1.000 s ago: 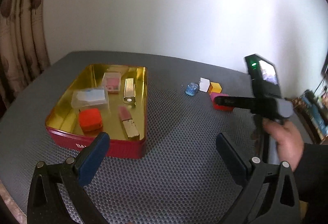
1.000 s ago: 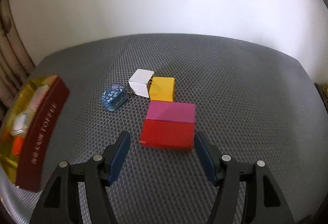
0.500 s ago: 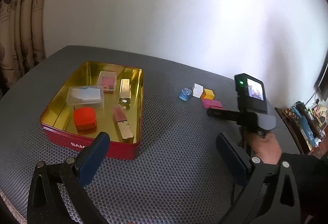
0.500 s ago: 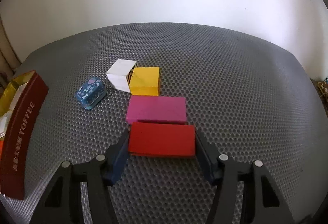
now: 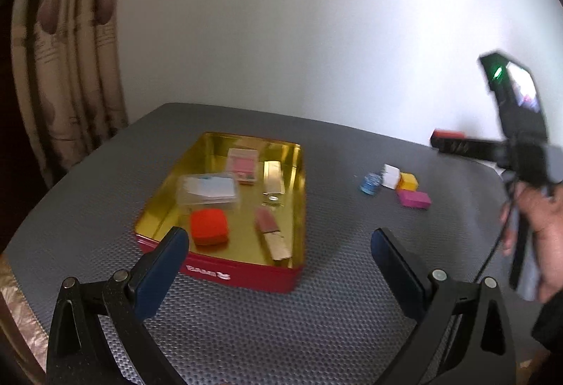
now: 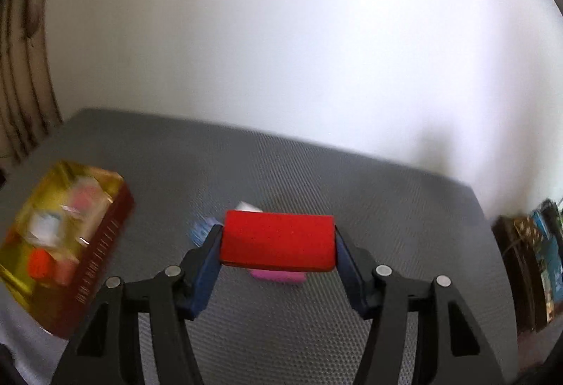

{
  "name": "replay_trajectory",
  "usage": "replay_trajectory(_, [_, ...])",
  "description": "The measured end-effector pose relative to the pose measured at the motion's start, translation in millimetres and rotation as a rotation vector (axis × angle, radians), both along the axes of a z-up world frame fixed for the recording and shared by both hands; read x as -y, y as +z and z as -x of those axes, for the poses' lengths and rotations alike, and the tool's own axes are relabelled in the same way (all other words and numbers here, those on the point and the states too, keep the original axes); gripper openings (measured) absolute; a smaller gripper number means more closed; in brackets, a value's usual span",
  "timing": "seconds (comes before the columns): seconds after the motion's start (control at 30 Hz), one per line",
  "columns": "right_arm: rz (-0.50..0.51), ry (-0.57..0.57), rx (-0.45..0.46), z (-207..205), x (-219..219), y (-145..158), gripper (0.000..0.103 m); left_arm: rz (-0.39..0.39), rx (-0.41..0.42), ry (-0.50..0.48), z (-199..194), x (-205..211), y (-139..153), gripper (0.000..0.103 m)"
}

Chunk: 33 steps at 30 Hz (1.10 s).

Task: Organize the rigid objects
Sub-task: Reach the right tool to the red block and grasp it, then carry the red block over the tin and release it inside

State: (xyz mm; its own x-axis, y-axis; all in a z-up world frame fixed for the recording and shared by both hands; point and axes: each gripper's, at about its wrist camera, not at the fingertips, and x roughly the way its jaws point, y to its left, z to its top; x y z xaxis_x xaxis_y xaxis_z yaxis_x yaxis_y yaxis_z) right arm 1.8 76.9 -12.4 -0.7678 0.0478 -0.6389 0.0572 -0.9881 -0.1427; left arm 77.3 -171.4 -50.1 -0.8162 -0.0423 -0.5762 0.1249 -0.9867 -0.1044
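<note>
The right tool is clenched on the red block, with one pad pressed on each short end, and the block is lifted clear of the grey surface. The left wrist view shows the same block high above the surface, right of the tin. The toffee tin, red outside and gold inside, is the landmark. To its right lie a pink block, a yellow block, a white cube and a small blue object, close together. The left tool is released, with nothing between its pads, and hangs just in front of the tin.
</note>
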Motion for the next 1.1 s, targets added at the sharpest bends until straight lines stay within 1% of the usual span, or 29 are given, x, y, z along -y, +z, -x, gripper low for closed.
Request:
replay_trajectory(0.07, [0.012,0.023,-0.019,-6.3,10.8,15.8,0.062,0.0,0.005,0.019,0.0,4.9,-0.2,0.102])
replay_trajectory(0.2, [0.015,0.065,-0.051,-21.9,25.3,34.9,0.062,0.012,-0.006,0.041,-1.0,12.0,0.8,0.102])
replay_trajectory(0.43, [0.002,0.12,-0.084,-24.3,63.8,67.2,0.062,0.022,-0.012,0.059,-1.9,16.0,2.9,0.102])
replay_trajectory(0.57, [-0.004,0.146,-0.085,-28.5,82.8,74.3,0.062,0.029,-0.014,0.07,-1.5,19.7,3.9,0.102])
replay_trajectory(0.67, [-0.005,0.167,-0.078,-28.7,93.8,74.8,0.062,0.06,-0.024,0.095,0.2,25.0,5.9,0.102])
replay_trajectory(0.73, [-0.006,0.18,-0.074,-29.4,98.9,76.4,0.062,0.068,-0.027,0.117,1.9,31.6,6.7,0.102])
replay_trajectory(0.8, [-0.006,0.19,-0.07,-29.4,107.4,74.2,0.062,0.065,-0.017,0.143,5.7,40.0,5.6,0.102])
replay_trajectory(0.9, [-0.006,0.209,-0.065,-30.1,119.5,71.6,0.062,0.071,0.018,0.181,12.7,50.5,0.5,0.102])
replay_trajectory(0.97, [-0.006,0.219,-0.06,-31.0,124.0,70.8,0.062,0.059,0.033,0.209,14.4,57.1,-2.5,0.102])
replay_trajectory(1.03, [-0.003,0.228,-0.054,-31.3,128.4,68.8,0.062,0.044,0.038,0.22,13.9,61.2,-3.7,0.102])
replay_trajectory(1.1, [-0.004,0.243,-0.047,-31.4,135.1,66.2,0.062,0.047,0.036,0.233,12.2,64.2,-3.1,0.102])
